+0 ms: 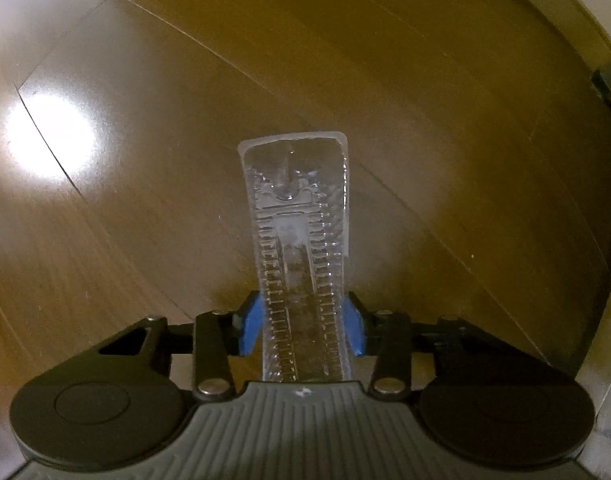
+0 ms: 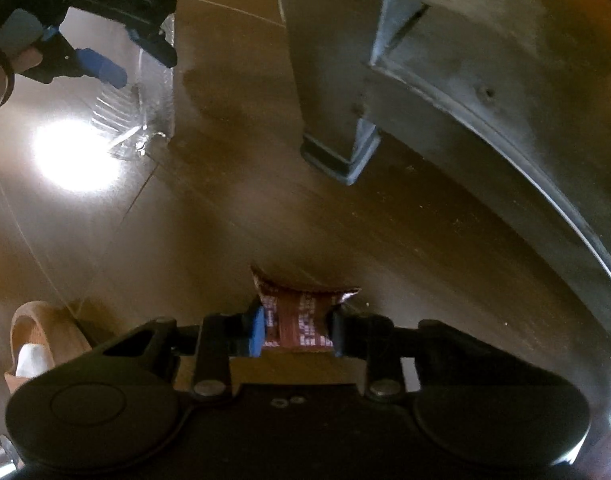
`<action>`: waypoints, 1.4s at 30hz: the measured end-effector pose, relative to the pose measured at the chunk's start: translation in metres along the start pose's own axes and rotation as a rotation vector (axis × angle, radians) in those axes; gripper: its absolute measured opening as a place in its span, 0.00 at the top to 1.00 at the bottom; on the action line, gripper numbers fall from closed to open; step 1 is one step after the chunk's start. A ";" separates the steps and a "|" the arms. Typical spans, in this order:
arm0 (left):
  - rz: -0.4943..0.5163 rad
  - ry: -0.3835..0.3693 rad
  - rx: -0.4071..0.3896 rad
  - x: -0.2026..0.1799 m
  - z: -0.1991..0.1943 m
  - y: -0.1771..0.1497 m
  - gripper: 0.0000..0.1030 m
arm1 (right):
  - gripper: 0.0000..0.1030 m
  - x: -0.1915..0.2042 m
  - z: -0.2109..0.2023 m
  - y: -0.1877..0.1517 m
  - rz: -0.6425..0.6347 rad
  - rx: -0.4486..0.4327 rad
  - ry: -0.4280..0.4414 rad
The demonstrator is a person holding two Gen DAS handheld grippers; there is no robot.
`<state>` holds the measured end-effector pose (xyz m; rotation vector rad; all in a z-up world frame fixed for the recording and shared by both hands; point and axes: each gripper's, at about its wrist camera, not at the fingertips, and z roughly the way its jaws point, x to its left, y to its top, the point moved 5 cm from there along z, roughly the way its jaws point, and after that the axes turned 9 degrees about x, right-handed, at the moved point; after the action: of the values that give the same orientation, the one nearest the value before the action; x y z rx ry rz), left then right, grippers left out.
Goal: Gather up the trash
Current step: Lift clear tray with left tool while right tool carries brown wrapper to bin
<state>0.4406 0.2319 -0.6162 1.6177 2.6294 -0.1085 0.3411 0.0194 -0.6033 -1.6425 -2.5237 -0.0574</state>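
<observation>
A clear ribbed plastic tray [image 1: 297, 240] sticks forward out of my left gripper [image 1: 303, 326], whose blue pads are shut on its near end above the wooden floor. The right wrist view shows the same tray [image 2: 145, 96] at the upper left, hanging from the left gripper [image 2: 135, 54] with a person's hand behind it. My right gripper [image 2: 297, 330] is shut on a brown snack wrapper [image 2: 295, 310] with pale print; its crumpled top edge pokes out past the pads.
Dark wooden floor [image 1: 425, 120] fills both views, with a bright lamp glare at the left. A grey furniture leg [image 2: 337, 120] and frame stand ahead on the right. A tan slipper [image 2: 41, 340] lies at the lower left. A pale baseboard [image 1: 577, 20] runs along the right.
</observation>
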 end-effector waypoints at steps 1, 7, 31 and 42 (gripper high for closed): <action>0.001 -0.003 0.000 0.002 0.000 -0.002 0.60 | 0.73 0.000 -0.004 0.000 -0.005 -0.008 -0.013; -0.016 -0.040 0.012 0.018 -0.006 -0.021 0.61 | 0.74 0.000 -0.033 -0.024 -0.011 -0.021 0.005; 0.155 -0.078 -0.330 0.059 -0.286 -0.138 0.61 | 0.74 -0.003 -0.334 -0.119 0.045 -0.433 -0.064; 0.295 -0.174 -0.630 0.012 -0.479 -0.216 0.60 | 0.74 0.011 -0.487 -0.192 0.041 -0.722 -0.092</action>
<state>0.2381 0.1876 -0.1331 1.6281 1.9730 0.5104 0.2039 -0.0983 -0.1119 -1.9385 -2.7073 -1.0138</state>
